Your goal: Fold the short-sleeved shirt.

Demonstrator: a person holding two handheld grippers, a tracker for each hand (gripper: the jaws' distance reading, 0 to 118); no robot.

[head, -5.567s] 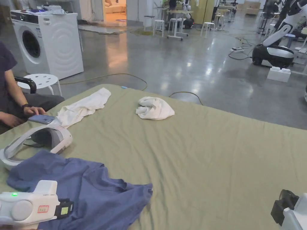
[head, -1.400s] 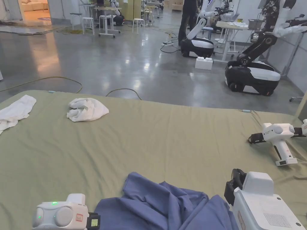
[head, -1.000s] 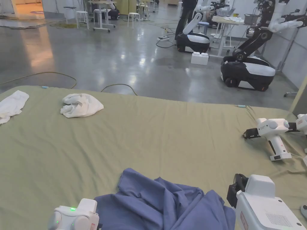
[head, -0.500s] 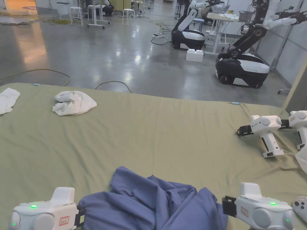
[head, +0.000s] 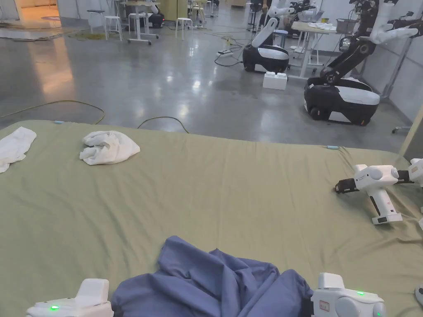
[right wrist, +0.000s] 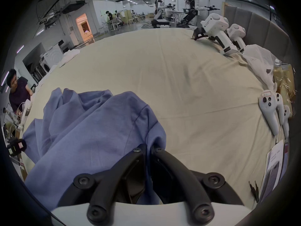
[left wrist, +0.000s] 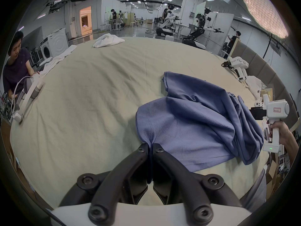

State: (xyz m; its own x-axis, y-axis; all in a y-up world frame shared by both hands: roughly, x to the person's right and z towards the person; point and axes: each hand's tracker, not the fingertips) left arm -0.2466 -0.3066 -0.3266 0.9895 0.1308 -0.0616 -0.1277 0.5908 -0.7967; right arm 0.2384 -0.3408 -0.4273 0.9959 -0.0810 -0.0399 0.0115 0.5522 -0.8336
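The blue short-sleeved shirt [head: 215, 280] lies crumpled at the near edge of the green-covered bed [head: 231, 194]. In the left gripper view my left gripper [left wrist: 150, 149] is shut on a stitched edge of the blue shirt [left wrist: 192, 123], its jaws pressed together with cloth between them. In the right gripper view my right gripper [right wrist: 148, 148] is shut on another bunched edge of the blue shirt [right wrist: 91, 131]. The head view has the left gripper [head: 72, 303] at the shirt's left and the right gripper [head: 347, 301] at its right, bodies only.
Two white garments lie at the far left: a bundle [head: 108, 147] and a strip [head: 14, 146]. Spare grippers [head: 378, 185] rest at the right edge, with controllers [right wrist: 270, 112] and papers near. A headset [left wrist: 27, 95] and a seated person [left wrist: 15, 66] are at the left side.
The shirt came from the left of the bed to the middle of the near edge. Over the last second both grippers sank low at its two ends, the right one turning sideways.
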